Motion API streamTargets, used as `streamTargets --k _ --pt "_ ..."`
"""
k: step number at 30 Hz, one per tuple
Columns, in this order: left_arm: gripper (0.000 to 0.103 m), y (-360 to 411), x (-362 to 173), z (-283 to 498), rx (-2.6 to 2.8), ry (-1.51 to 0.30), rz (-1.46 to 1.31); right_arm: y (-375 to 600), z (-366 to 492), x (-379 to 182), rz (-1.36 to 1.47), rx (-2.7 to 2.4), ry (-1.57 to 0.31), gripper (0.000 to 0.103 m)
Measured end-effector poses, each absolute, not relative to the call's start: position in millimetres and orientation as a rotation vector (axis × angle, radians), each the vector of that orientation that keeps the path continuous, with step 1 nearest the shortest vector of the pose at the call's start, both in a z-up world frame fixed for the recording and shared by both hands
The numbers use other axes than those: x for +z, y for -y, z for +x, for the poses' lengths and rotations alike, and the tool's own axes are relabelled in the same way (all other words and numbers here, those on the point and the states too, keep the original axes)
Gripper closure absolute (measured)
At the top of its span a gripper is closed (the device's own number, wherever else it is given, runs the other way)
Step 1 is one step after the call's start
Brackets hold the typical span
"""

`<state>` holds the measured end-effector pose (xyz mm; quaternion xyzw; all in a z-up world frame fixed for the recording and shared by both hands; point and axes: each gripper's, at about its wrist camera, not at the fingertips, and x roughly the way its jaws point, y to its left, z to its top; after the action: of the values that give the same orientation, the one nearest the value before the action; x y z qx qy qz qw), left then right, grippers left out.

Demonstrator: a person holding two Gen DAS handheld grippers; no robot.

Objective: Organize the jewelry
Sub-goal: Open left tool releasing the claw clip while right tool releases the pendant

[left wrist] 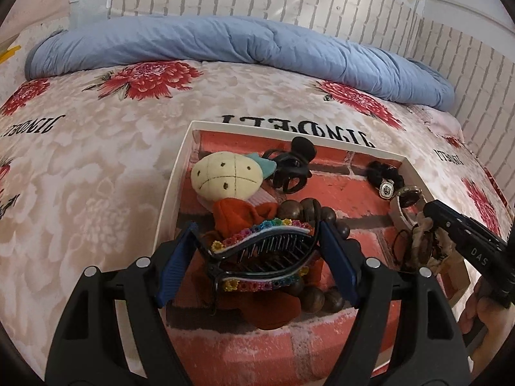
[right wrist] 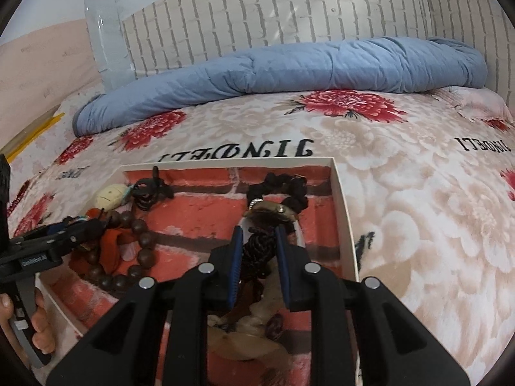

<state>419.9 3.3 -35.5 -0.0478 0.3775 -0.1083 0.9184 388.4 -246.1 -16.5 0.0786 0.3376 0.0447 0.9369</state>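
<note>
The left gripper (left wrist: 257, 251) is clamped on a flower-trimmed comb clip (left wrist: 257, 257) above the white tray (left wrist: 173, 180). The right gripper (right wrist: 257, 251) is closed on a dark braided cord (right wrist: 256, 251) within that tray, which rests on the floral bed (left wrist: 96, 160). Wooden beads (right wrist: 141, 244) lie alongside.

Your tray (left wrist: 175, 173) lies on the bed (left wrist: 96, 167), with the rolled quilt (left wrist: 225, 41) behind it along the wall. In its far left corner you have the doll (left wrist: 222, 177), the claw clip (left wrist: 289, 167) to its right, the bead bracelet (right wrist: 141, 241) nearer you. Far right holds the scrunchie (right wrist: 289, 189), with the watch (right wrist: 273, 212) just before it
</note>
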Motion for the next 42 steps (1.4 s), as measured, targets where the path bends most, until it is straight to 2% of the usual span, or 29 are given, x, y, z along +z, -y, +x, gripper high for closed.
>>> streamTargets --k 10,11,13,18,22,26,29,34,41,42 --pt "0.027 -3 -37 418 -0.217 -0.771 -0.097 247 387 -21 0.166 0.106 -0.686 0.079" --pt "0.027 -4 -36 417 -0.215 -0.768 -0.098 247 387 -21 0.166 0.105 -0.684 0.076" --pt "0.027 -6 -34 415 -0.215 -0.764 -0.109 247 384 -19 0.169 0.094 -0.673 0.055" --pt "0.021 -12 -31 404 -0.210 -0.768 -0.134 249 372 -11 0.181 0.088 -0.656 0.050" --pt "0.017 -16 -26 384 -0.204 -0.762 -0.140 251 355 -2 0.168 0.068 -0.641 0.038" --pt "0.015 -14 -21 358 -0.166 -0.740 -0.100 249 331 7 0.142 0.058 -0.631 0.036" --pt "0.013 -12 -17 332 -0.143 -0.713 -0.069 245 304 9 0.110 0.055 -0.631 0.029" --pt "0.005 -8 -10 280 -0.101 -0.652 -0.017 244 257 9 0.085 0.061 -0.640 0.025" --pt "0.005 -8 -1 194 -0.063 -0.565 0.008 245 186 14 0.065 0.044 -0.619 0.024" --pt "0.005 -8 -1 185 -0.058 -0.557 0.006 244 175 14 0.066 0.044 -0.615 0.021"
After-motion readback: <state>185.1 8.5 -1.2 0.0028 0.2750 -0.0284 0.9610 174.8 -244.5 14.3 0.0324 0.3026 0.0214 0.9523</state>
